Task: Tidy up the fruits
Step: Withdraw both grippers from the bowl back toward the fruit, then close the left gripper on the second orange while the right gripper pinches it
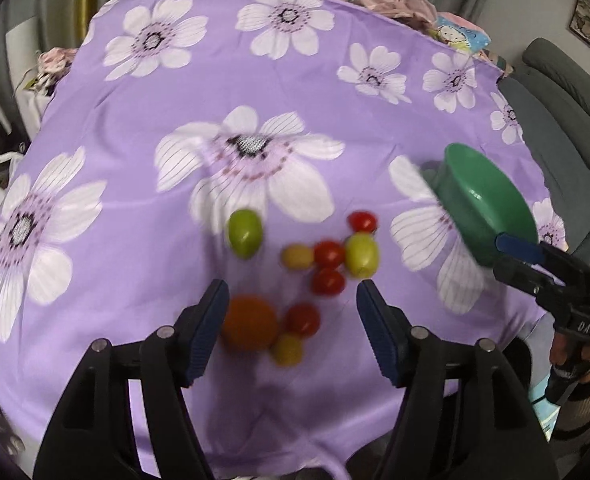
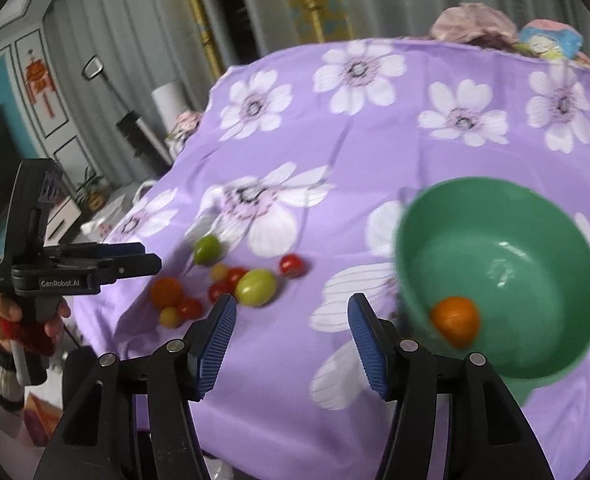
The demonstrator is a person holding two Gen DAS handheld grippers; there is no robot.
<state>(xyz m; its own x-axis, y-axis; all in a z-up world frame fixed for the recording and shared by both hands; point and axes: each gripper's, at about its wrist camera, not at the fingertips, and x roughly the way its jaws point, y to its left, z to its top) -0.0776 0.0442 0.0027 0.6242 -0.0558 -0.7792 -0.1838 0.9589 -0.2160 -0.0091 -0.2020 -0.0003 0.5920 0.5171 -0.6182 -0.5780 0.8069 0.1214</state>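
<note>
A purple cloth printed with big white flowers covers the whole table, and everything else sits on it or hangs over it.

The green bowl is the biggest thing on the cloth, off at the right side and well apart from the loose fruit. In the right wrist view one orange fruit lies inside it, low against the near wall.

The left gripper hovers over the scattered fruit with its jaws standing wide — nothing is pressed between the blue pads, though the fruit on the cloth shows through the gap. The right gripper hangs just beside the bowl, jaws moderately apart and empty, with only bare cloth between them. A hand in a striped sleeve grips the left tool's handle.

The loose fruit lies in a cluster near the middle of the cloth. The largest is an orange one, just beside the left pad in the left wrist view. Next come two green fruits — one alone at the left of the group, the other at its right, touching a red tomato. Three more red tomatoes and two small yellowish ones fill out the cluster.
</note>
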